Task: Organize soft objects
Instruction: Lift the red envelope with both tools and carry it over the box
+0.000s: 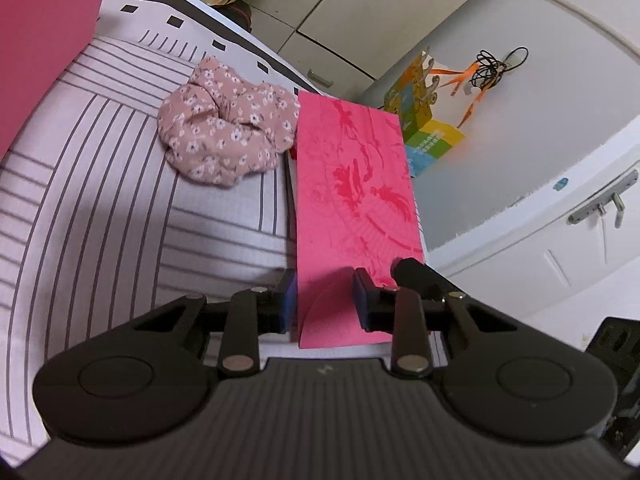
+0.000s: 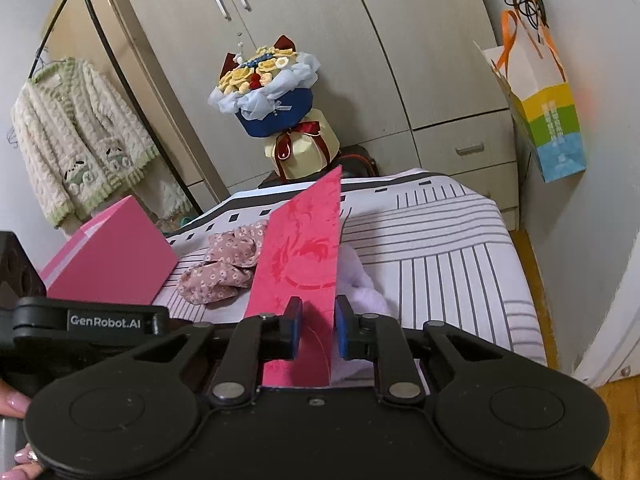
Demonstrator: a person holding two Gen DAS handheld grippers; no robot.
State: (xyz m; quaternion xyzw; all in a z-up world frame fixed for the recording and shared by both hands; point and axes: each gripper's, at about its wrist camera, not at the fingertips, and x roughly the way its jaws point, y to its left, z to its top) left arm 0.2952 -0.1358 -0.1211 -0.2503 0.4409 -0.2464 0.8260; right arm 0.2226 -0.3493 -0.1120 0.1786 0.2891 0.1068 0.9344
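Observation:
A flat pink box lid (image 1: 352, 200) with a red pattern stands on edge between both grippers, also seen in the right wrist view (image 2: 304, 248). My left gripper (image 1: 325, 300) is open, its pads either side of the lid's near end. My right gripper (image 2: 318, 330) is open around the same lid's lower edge. A crumpled pink floral cloth (image 1: 226, 132) lies on the striped bed (image 1: 100, 184), left of the lid; it also shows in the right wrist view (image 2: 224, 264). A pale lilac fluffy item (image 2: 360, 284) lies behind the lid on the right.
A pink box (image 2: 108, 256) sits at the bed's left. A bouquet on a cream gift box (image 2: 280, 112) stands beyond the bed before the wardrobe (image 2: 320, 20). A colourful paper bag (image 2: 548, 112) hangs on the right wall. A knitted cardigan (image 2: 76, 136) hangs far left.

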